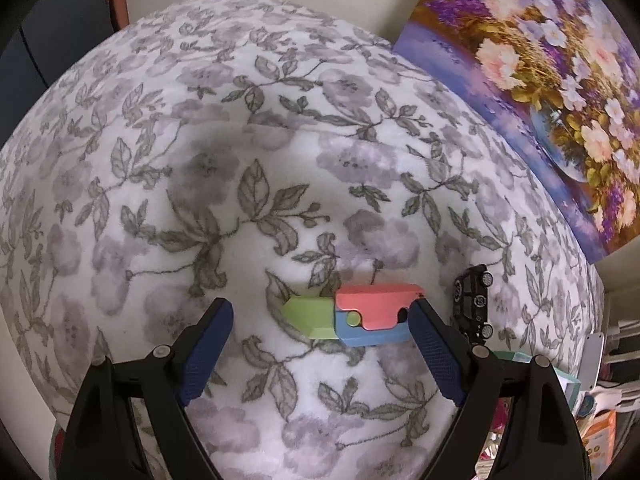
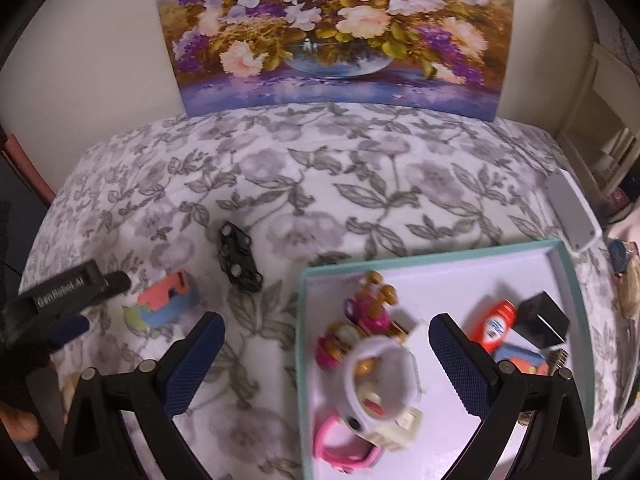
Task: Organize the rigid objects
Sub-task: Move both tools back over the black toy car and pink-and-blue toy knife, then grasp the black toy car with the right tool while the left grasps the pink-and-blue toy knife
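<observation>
A pink, blue and green toy knife [image 1: 360,316] lies on the floral cloth, with a black toy car [image 1: 474,300] just to its right. My left gripper [image 1: 322,344] hangs open over the knife, its right fingertip [image 1: 420,316] close to the pink end and not pressing on it. In the right wrist view the knife [image 2: 168,300], the car [image 2: 238,258] and the left gripper [image 2: 100,304] show at the left. My right gripper [image 2: 328,360] is open above the left part of a teal-rimmed tray [image 2: 432,250], with a blurred white and pink toy [image 2: 380,392] below it.
The tray also holds a pink and gold toy [image 2: 372,308], an orange tube [image 2: 496,324], a black box [image 2: 544,318] and a coloured block [image 2: 524,360]. A white flat device [image 2: 574,212] lies behind the tray. A flower painting [image 2: 328,28] leans on the wall.
</observation>
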